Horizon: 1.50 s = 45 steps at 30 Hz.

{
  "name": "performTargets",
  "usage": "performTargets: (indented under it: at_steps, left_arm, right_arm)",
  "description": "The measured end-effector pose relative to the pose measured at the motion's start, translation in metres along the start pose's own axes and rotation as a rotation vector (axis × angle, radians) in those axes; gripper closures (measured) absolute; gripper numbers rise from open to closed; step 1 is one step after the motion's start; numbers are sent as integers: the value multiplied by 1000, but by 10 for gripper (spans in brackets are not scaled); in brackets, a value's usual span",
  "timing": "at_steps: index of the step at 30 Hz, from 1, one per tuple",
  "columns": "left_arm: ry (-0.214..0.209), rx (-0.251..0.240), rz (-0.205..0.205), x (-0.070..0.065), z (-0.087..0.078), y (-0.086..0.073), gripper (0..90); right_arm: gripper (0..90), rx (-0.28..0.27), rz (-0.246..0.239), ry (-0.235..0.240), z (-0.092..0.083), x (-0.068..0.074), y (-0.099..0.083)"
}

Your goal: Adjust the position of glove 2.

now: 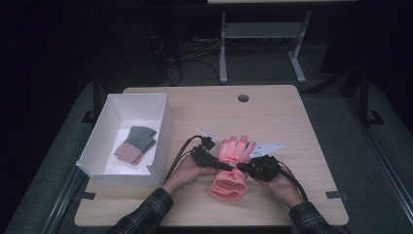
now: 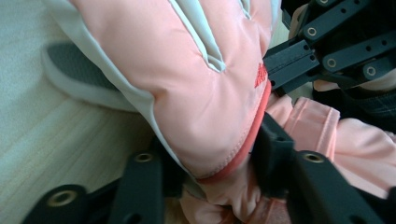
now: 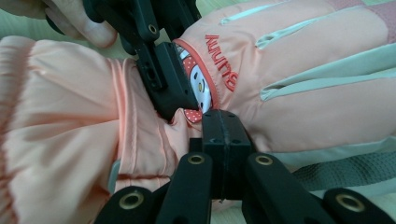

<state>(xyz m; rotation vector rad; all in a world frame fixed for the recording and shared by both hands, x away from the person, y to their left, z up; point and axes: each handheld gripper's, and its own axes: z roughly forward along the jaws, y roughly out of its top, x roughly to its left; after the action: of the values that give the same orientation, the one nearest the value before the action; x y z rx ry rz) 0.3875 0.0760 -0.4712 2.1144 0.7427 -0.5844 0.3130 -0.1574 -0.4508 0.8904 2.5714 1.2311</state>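
Where both grippers clamp, pink glove (image 3: 299, 88), mirrored red lettering unreadable, left gripper (image 2: 210, 158), right gripper (image 3: 219, 135).

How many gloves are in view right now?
2. A pink ski glove lies mid-table between both tongs; a grey-and-pink knit glove lies in the white box. Another may be stacked underneath either.

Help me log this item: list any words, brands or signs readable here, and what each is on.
On the pink glove, red stitched lettering appears upside down in the right gripper view; it cannot be read with certainty.
A small red stitched mark on the glove: too blurred to read.
No other text.
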Motion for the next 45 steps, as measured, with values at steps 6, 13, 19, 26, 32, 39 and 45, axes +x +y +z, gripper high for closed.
performTargets:
  at_steps: [6, 13, 19, 26, 32, 39, 45]
  left_arm:
    - [14, -16, 25, -5, -2, 1, 690]
    - [13, -34, 21, -11, -8, 4, 698]
    - [45, -50, 26, -16, -21, 6, 696]
    - [56, -77, 34, -22, -30, 9, 696]
    - [93, -80, 39, -31, -38, 13, 696]
    - [136, -109, 32, -42, -54, 23, 695]
    - [178, -124, 43, -57, -74, 34, 693]
  right_arm:
    - [900, -14, -5, 9, -5, 1, 0]
    - [743, -50, 5, 31, -22, 4, 5]
    - [594, -108, 51, 4, -44, -1, 3]
    - [479, -108, 110, -53, -60, -14, -12]
    - [381, -67, 138, -106, -62, -20, -25]
    - [298, -49, 178, -131, -60, -26, -30]
    - [242, -38, 204, -166, -60, -30, -32]
